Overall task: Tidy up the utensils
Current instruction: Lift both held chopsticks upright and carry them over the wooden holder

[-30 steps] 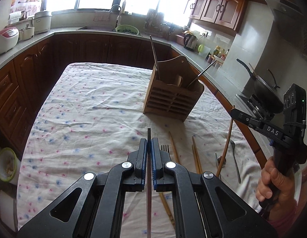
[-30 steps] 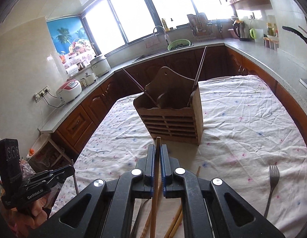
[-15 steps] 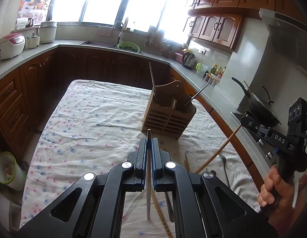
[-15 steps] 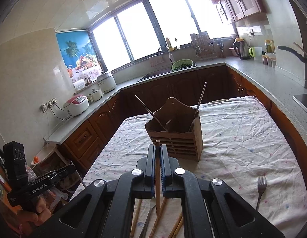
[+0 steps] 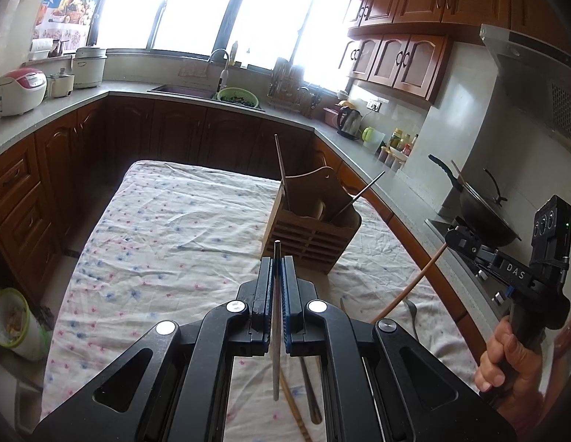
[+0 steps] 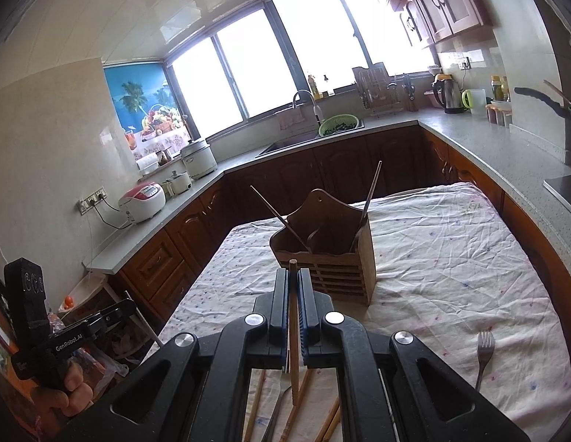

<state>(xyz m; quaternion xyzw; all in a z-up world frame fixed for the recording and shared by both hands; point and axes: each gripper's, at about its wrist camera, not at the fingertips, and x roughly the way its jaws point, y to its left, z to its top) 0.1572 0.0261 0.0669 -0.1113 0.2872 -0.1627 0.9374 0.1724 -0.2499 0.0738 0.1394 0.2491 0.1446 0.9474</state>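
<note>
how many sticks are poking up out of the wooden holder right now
2. One chopstick leans out to the left from the left side of the wooden holder; the other chopstick rises from its right side. Shorter utensils may sit hidden inside.

Fork [image 6: 484,353] right of utensil holder [image 6: 329,258]

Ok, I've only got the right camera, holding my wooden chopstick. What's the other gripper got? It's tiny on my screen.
Observer: The left gripper is shut on a thin metal chopstick, its tip poking out past the fingers.
Operator: Anything down low I can't see?
Observer: A green-rimmed tub stands below the table, on the side away from the stove.
Operator: And that black handle at my edge?
Observer: It belongs to a black wok sitting on that stove.
</note>
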